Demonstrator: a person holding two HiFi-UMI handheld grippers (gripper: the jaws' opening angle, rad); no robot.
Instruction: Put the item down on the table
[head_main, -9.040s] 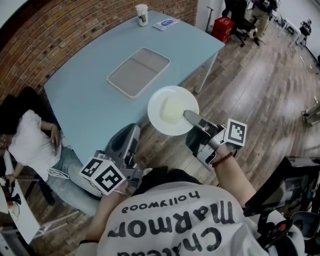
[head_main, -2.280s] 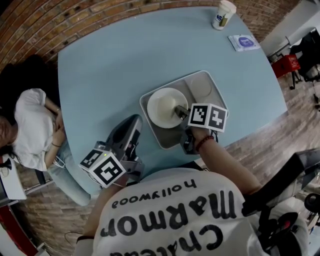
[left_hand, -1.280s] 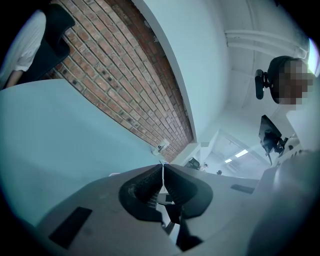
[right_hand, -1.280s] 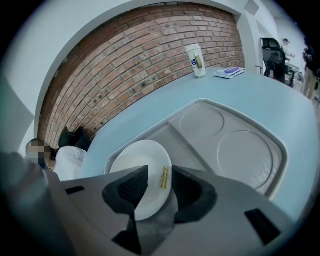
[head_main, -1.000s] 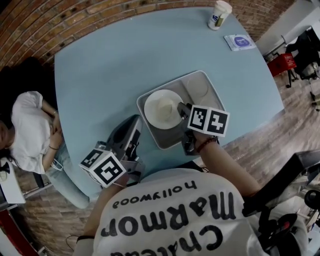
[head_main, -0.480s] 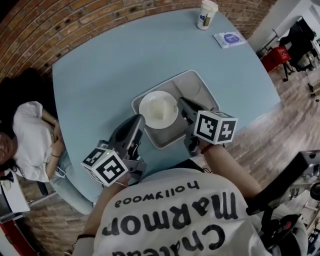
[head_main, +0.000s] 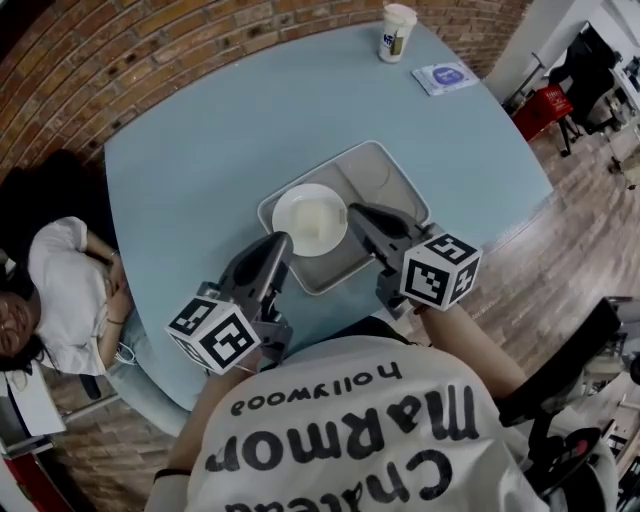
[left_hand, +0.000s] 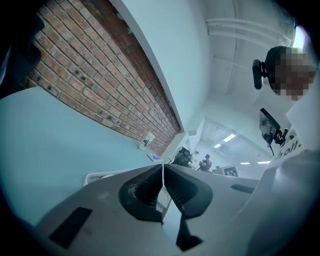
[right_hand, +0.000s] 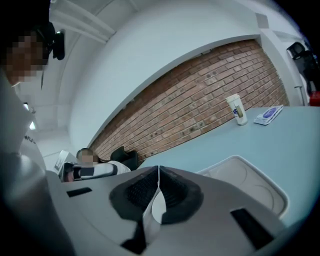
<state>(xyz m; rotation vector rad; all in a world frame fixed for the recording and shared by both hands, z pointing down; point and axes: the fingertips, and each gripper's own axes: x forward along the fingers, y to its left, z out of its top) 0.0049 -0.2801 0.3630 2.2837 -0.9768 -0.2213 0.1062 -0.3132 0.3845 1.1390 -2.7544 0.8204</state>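
Just left of the right tongs (head_main: 352, 210), a white plate (head_main: 300, 190) sits in a grey tray (head_main: 385, 175) on the light blue worktop (head_main: 220, 130). A pale slab of food (head_main: 320, 220) lies on the plate. Nothing grips the plate; it rests free in the tray's near-left section.

Right tongs: pressed together, having just been closing, with nothing between them. In the right gripper view the tips (right_hand: 159, 167) meet in a thin line and the tray (right_hand: 250, 185) spreads out ahead and to their right. In the head view the tips are just beside the plate's right rim; I cannot tell whether they touch it.

Left tongs (head_main: 285, 240): also pressed together and empty, with the tips at the plate's near-left rim in the head view. In the left gripper view the tips (left_hand: 162, 165) meet and the tray edge (left_hand: 100, 176) shows just left of them.

Far beyond both tongs, at the worktop's far edge, a paper cup (head_main: 397, 30) stands upright with a flat blue-printed packet (head_main: 443, 76) near it on its right. Both also show in the right gripper view, cup (right_hand: 236, 110) and packet (right_hand: 268, 115), ahead and right of the tips.

Well left of the left tongs, a person in a white top (head_main: 65, 285) sits by the worktop's left edge. A brick wall (head_main: 150, 40) runs behind the worktop.
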